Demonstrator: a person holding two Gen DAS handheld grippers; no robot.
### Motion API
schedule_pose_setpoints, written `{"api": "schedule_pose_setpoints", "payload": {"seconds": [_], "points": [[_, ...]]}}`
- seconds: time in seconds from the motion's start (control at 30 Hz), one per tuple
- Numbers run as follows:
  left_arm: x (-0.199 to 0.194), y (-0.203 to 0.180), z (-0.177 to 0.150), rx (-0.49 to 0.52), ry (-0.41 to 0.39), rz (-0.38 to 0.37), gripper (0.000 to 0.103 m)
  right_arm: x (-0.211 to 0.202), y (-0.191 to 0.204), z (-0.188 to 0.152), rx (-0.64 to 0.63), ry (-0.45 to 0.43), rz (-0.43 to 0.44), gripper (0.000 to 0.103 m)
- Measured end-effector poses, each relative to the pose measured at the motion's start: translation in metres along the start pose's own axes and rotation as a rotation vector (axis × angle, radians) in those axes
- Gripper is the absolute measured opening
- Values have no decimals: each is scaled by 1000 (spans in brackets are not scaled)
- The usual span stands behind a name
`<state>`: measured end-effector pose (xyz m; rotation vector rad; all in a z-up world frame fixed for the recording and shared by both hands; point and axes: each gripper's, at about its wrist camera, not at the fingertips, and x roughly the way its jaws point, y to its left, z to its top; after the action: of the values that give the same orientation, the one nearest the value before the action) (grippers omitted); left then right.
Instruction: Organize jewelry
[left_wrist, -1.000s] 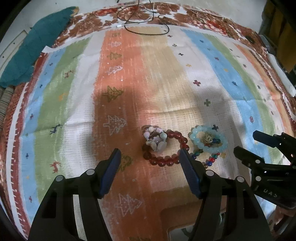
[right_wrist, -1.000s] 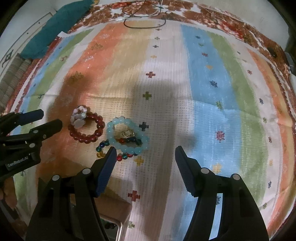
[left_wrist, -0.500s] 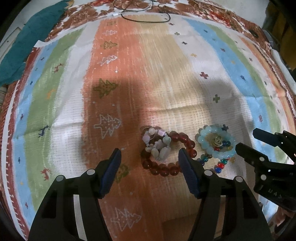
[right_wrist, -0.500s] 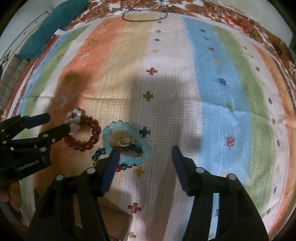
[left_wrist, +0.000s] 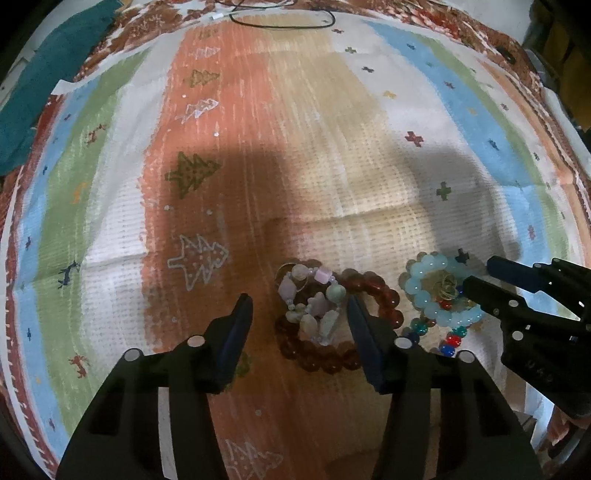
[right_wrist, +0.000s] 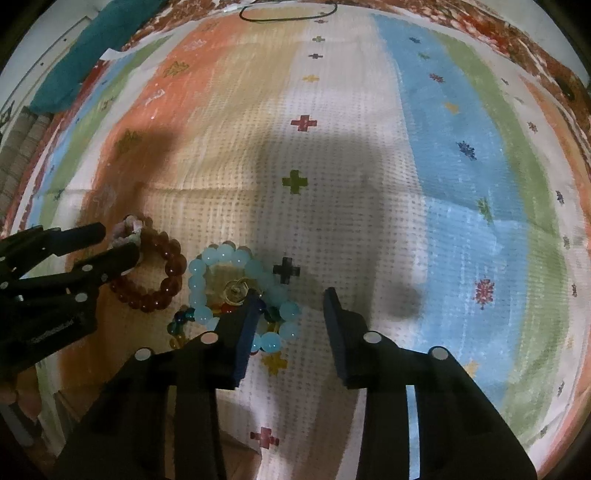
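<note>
Straddling the pale pink stone bracelet (left_wrist: 314, 306) heaped on a dark red bead bracelet (left_wrist: 373, 291), the left tool (left_wrist: 299, 314) gapes wide, gripping nothing. Just beside it, the right tool (right_wrist: 290, 306) hangs equally open over the light blue bead bracelet (right_wrist: 221, 258) and multicoloured beads (left_wrist: 452, 338). Beyond stretches the striped cloth (right_wrist: 369, 166), a black cord (left_wrist: 280, 22) at its far edge.

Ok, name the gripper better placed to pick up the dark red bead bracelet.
Left. The left gripper is open with the dark red bead bracelet and the pale stone bracelet lying on it between its fingers. The right gripper is open over the light blue bead bracelet instead.
</note>
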<state>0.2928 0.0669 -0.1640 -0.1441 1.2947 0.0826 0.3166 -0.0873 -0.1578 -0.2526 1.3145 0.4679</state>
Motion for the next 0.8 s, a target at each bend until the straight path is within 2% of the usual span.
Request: {"api": "schedule_pose_setpoints", "payload": {"seconds": [0.13, 0.2, 0.3, 0.33, 0.43, 0.53, 0.6, 0.8], "points": [[7, -2, 3, 0, 9, -12, 44, 2, 2, 1, -11, -2, 14, 27], [8, -4, 4, 5, 9, -21, 33, 4, 4, 1, -19, -3, 19, 23], [4, -6, 5, -3, -6, -16, 25, 5, 5, 3, -28, -5, 22, 18], [4, -6, 6, -5, -7, -15, 25, 5, 5, 3, -33, -8, 13, 15], [1, -4, 5, -10, -10, -14, 22, 4, 6, 3, -41, -11, 9, 15], [-2, -2, 5, -13, -12, -24, 14, 1, 8, 2, -56, -20, -4, 12], [-7, -2, 3, -9, -20, -19, 14, -4, 8, 3, -59, -33, -6, 1], [-23, 1, -1, -17, -45, -30, 14, -24, 11, 0, -78, -70, 1, 1]]}}
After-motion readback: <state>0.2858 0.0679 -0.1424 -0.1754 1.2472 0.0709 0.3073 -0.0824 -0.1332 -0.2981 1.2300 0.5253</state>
